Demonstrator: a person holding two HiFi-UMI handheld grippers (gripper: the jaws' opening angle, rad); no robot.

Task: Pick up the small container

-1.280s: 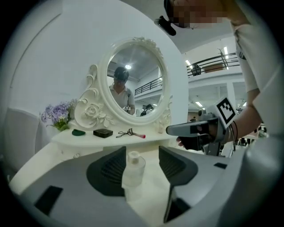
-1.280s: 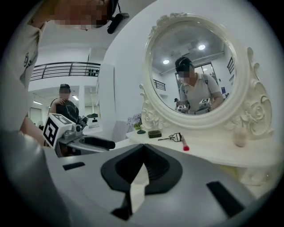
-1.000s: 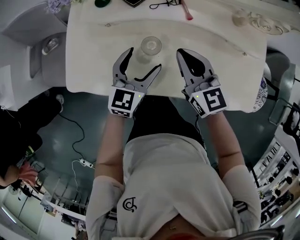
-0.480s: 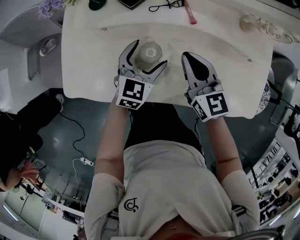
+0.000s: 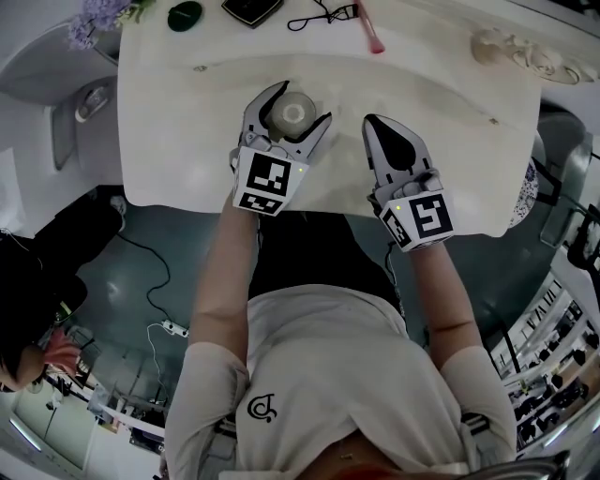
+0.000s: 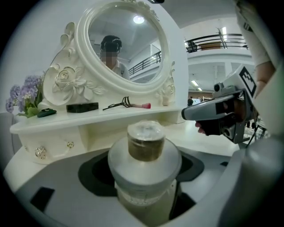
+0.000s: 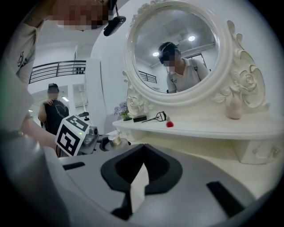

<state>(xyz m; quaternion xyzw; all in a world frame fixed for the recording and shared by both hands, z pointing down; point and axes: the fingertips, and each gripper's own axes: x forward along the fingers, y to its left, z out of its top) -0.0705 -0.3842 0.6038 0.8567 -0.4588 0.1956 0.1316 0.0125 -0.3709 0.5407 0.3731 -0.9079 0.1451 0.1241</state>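
Observation:
The small container (image 5: 292, 112) is a frosted jar with a gold-and-clear cap, standing upright on the white dressing table (image 5: 187, 141). My left gripper (image 5: 302, 103) has its two jaws around the jar's body. They have just been closing and now press on both its sides. In the left gripper view the container (image 6: 144, 159) fills the space between the jaws. My right gripper (image 5: 382, 127) lies to the right of the jar, apart from it, shut with nothing in it. From the right gripper view the container's cap (image 7: 114, 140) shows at the left.
On the table's raised back shelf lie a pink-tipped brush (image 5: 370, 28), a black wire clip (image 5: 319, 13), a black case (image 5: 251, 7), a dark green item (image 5: 185, 14) and lilac flowers (image 5: 94, 19). An ornate oval mirror (image 6: 126, 44) stands behind. The table's front edge (image 5: 319, 202) runs under both wrists.
My left gripper has gone forward until its jaws reach round the container, then they narrowed onto it. The right gripper has hardly shifted.

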